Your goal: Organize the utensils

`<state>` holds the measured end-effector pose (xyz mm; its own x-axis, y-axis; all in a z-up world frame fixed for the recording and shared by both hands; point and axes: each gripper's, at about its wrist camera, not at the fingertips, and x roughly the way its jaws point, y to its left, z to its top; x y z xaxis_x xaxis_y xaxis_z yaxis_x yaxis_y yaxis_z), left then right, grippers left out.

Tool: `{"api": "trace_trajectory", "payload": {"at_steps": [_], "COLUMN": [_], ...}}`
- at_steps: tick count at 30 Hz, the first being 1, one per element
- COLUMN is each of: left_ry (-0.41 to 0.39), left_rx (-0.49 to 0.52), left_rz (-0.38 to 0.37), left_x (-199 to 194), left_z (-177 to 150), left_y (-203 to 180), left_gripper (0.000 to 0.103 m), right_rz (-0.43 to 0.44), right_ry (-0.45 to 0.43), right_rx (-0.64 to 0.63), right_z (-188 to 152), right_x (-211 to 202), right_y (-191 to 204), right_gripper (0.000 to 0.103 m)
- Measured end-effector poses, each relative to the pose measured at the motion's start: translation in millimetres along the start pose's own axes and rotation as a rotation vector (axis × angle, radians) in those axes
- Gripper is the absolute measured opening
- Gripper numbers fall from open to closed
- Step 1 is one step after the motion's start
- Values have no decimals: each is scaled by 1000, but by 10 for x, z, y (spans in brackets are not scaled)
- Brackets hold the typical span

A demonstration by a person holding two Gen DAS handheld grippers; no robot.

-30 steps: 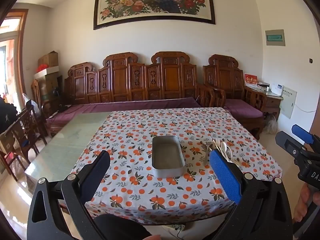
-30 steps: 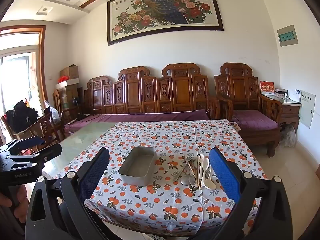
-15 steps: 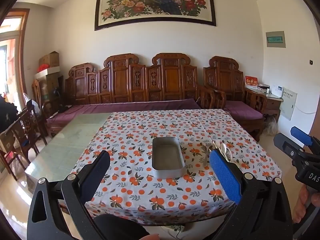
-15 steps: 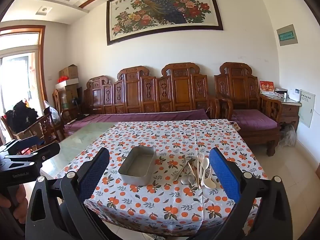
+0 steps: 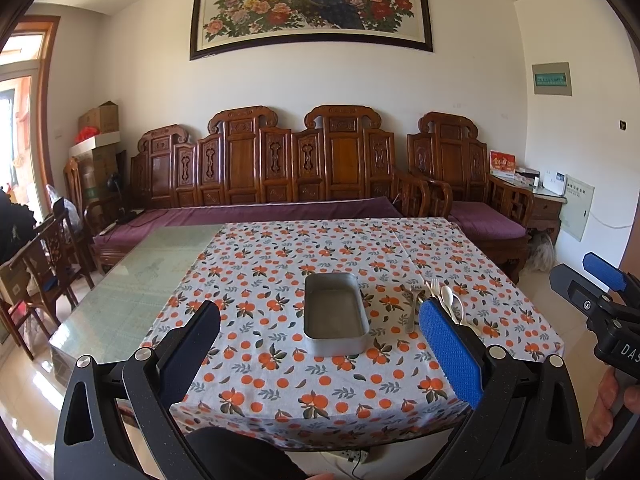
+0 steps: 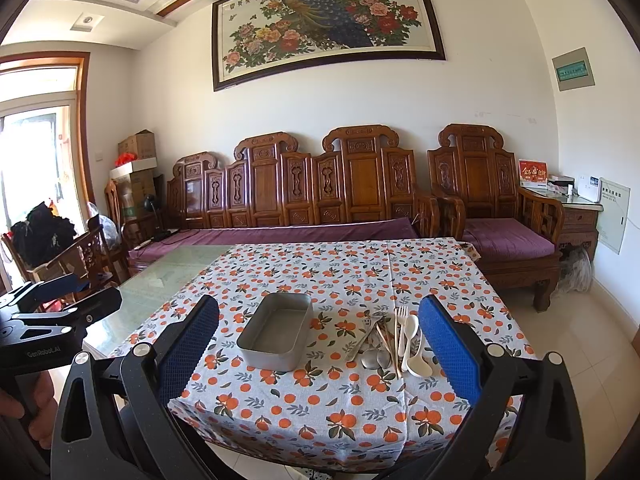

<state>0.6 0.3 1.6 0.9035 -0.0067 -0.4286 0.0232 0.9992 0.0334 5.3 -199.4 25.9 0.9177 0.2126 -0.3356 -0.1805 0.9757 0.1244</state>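
Observation:
An empty grey metal tin (image 5: 335, 314) (image 6: 277, 332) sits on the orange-patterned tablecloth (image 5: 280, 280) (image 6: 320, 392). To its right lies a pile of utensils (image 6: 390, 338) (image 5: 438, 304): metal spoons and a fork, white spoons, wooden chopsticks. My left gripper (image 5: 320, 352) hovers open before the table's near edge, facing the tin, with nothing between its fingers. At the same distance my right gripper (image 6: 318, 350) is open too, holding nothing, and its right pad (image 6: 450, 350) overlaps the view of the utensils. Each gripper shows at the edge of the other's view.
The cloth covers the right part of a glass-topped table (image 5: 132, 284); its left part is bare. A carved wooden sofa with purple cushions (image 5: 260, 212) stands behind. Wooden chairs (image 5: 44, 264) stand at the left, an armchair (image 6: 508, 240) and side cabinet at the right.
Both grippers have stayed open and nearly still; the left view has tilted up very slightly. The tin and utensils have not moved.

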Motion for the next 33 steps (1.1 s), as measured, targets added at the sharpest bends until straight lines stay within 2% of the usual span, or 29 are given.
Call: {"api": "trace_trajectory", "payload": {"at_steps": [33], "left_ry": [-11], "left_rx": [-5], "left_rz": [6], "left_x": [-41], "left_z": [52], "left_y": [11], "left_gripper": [97], "right_rz": [1], "right_ry": [-1], "right_rx": [0], "right_z": [4], "right_x": [-2], "right_y": [3], "right_gripper": [100]}}
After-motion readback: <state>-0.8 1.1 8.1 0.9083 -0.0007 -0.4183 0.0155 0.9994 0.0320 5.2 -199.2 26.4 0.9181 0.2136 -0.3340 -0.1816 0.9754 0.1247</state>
